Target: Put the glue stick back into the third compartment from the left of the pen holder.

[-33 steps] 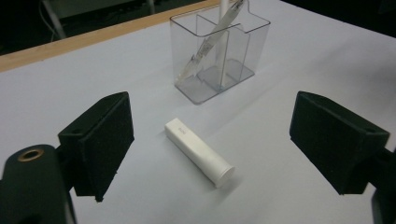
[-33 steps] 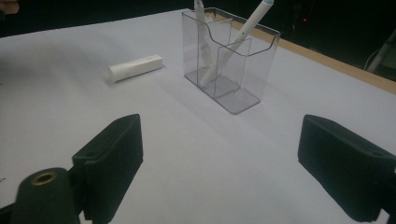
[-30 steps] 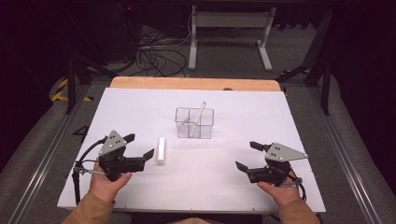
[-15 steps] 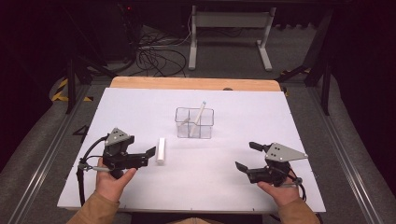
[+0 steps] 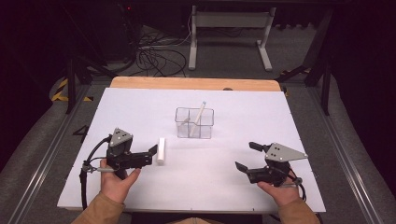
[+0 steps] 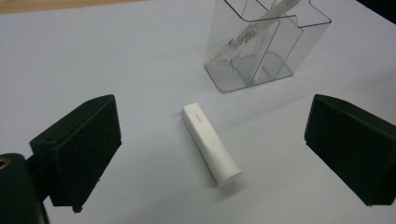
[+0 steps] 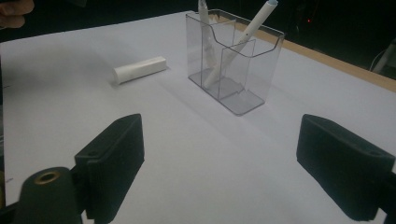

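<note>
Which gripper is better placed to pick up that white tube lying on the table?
Left. The left gripper sits open right beside the white tube, jaws framing it; the right gripper is far across the table.

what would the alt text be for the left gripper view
A white tube lies flat on a white table, untouched between the two wide-open black jaws of the left tongs. Behind it stands a clear plastic organizer with white pens leaning inside its compartments.

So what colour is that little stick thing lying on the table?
White all over. The stick shows best in the left gripper view, lying flat between the open jaws.
</note>
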The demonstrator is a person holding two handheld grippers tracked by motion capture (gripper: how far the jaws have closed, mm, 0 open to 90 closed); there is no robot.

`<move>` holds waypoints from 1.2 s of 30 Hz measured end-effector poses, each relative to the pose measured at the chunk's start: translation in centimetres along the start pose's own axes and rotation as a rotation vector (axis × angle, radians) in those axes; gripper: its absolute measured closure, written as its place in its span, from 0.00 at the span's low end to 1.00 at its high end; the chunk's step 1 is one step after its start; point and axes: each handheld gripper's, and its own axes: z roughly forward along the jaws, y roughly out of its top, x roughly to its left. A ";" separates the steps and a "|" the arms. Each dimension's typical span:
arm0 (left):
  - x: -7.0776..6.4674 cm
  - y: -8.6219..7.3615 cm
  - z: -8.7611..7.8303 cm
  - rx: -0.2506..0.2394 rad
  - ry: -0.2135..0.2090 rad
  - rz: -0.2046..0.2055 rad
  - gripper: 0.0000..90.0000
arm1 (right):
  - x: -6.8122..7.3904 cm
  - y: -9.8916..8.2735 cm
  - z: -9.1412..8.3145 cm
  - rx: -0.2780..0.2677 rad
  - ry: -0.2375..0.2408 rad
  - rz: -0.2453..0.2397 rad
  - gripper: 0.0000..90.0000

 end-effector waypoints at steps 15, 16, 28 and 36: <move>-1.2 -0.6 1.3 -0.020 -0.005 -0.015 0.10 | 0.0 0.0 -0.1 -0.002 0.001 -0.001 0.18; -1.4 -0.8 1.5 -0.021 0.003 -0.017 0.10 | 0.0 0.0 -0.1 -0.002 0.000 -0.001 0.17; -2.3 -2.4 3.7 -0.002 0.046 0.021 0.10 | 0.0 0.0 -0.1 -0.001 0.002 -0.002 0.18; -2.6 -3.1 4.4 0.023 0.054 0.036 0.10 | 0.0 0.0 -0.2 0.000 0.001 -0.002 0.18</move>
